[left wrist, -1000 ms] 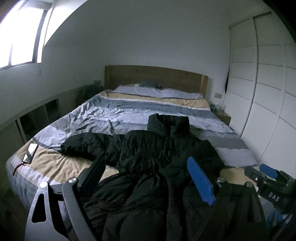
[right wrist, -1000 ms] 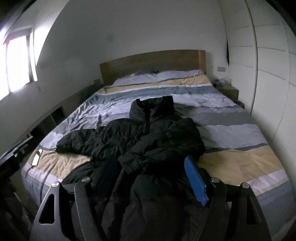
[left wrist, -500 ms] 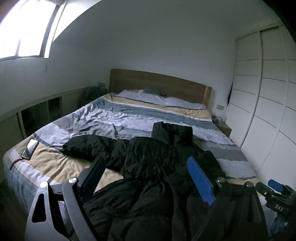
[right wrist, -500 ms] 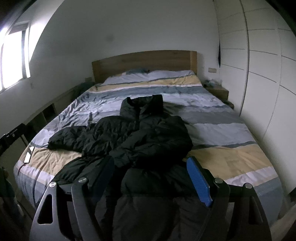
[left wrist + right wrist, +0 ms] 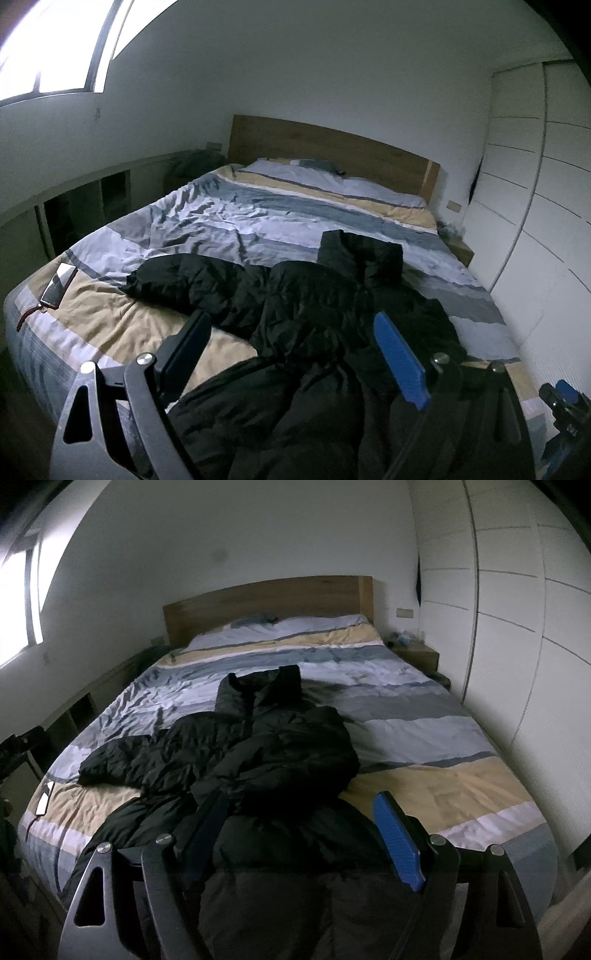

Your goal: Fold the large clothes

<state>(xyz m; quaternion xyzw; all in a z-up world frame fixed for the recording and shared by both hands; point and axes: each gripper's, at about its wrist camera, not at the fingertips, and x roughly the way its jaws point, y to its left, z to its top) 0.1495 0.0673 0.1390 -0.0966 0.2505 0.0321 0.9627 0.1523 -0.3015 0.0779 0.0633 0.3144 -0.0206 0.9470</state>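
Observation:
A large black puffer jacket [image 5: 314, 306] [image 5: 258, 749] lies crumpled on the striped bed, collar toward the headboard, one sleeve stretched out to the left, its hem hanging over the foot of the bed. My left gripper [image 5: 291, 354] hovers open above the jacket's lower left part, with nothing between its blue pads. My right gripper [image 5: 299, 834] is open too, over the lower middle of the jacket, and grips nothing. The right gripper's tip [image 5: 565, 402] shows at the lower right of the left wrist view.
The bed [image 5: 424, 738] carries a grey, white and tan striped cover and has a wooden headboard [image 5: 266, 602]. A phone [image 5: 59, 280] lies on its left front corner. White wardrobe doors [image 5: 517, 627] stand close on the right, a low shelf [image 5: 85, 195] along the left wall.
Both views have shifted: the left gripper has swung left, so the phone corner and left bed edge show more. The right gripper drew back slightly. Both stay open and the jacket has not moved.

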